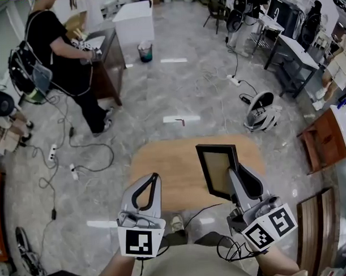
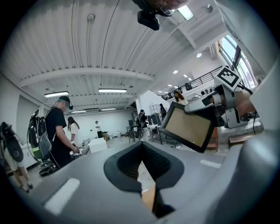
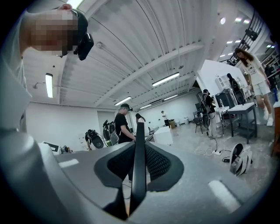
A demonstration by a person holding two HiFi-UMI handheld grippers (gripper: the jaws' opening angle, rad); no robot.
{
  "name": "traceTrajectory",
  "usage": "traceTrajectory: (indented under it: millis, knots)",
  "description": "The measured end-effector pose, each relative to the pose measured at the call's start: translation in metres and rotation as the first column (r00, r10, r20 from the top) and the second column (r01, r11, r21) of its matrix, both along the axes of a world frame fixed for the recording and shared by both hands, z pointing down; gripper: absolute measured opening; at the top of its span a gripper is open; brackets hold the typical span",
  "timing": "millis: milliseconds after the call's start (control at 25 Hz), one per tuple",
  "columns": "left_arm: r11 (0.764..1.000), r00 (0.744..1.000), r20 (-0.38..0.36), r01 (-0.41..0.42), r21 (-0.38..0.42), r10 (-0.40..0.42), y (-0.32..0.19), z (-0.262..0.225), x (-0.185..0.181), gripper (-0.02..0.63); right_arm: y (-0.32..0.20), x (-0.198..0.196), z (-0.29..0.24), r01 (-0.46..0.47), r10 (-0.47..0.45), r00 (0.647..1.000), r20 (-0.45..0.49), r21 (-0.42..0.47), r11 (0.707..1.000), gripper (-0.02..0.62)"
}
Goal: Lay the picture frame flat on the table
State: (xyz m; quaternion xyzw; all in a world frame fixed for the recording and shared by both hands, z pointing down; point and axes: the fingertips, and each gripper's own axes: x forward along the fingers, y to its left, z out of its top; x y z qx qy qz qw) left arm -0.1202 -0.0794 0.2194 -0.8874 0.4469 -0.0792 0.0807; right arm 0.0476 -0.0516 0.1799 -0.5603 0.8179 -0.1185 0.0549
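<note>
Wooden and light brown, the table [image 1: 162, 163] has rounded corners. Its whole left half lies bare in front of the left gripper [image 1: 155, 176], so there is free room on that side. Beyond its far edge comes only grey stone floor [image 1: 182, 89] with loose cables, and a person [image 1: 62, 48] stands at a dark desk [image 1: 111, 63] well apart at the upper left. Over the right half of the table the right gripper [image 1: 230, 170] holds the picture frame [image 1: 216, 168]. Its jaws are partly closed and press on the frame's right border, which in the right gripper view runs as a thin dark strip between both pads. The frame stands nearly upright, a little tilted, not flat; whether its lower edge touches the wood I cannot tell. It has a black rim around a plain tan panel. The left gripper is closed, its jaw tips together with nothing between them, and it is apart from the frame.
</note>
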Motion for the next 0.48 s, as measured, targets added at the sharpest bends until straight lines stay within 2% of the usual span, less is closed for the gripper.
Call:
traceTrajectory:
  millis: [280, 480]
  knots:
    - [0.999, 1.0, -0.007, 0.023, -0.025, -0.023, -0.022, 0.006, -0.004, 0.02, -0.02, 0.007, 0.002, -0.01, 0.01, 1.0, -0.002, -0.012, 1.0, 0.069]
    - [0.998, 0.998, 0.0, 0.055, -0.019, -0.055, -0.032, 0.004, 0.0, 0.02, -0.033, 0.014, 0.007, 0.017, -0.017, 1.0, 0.008, -0.028, 0.999, 0.07]
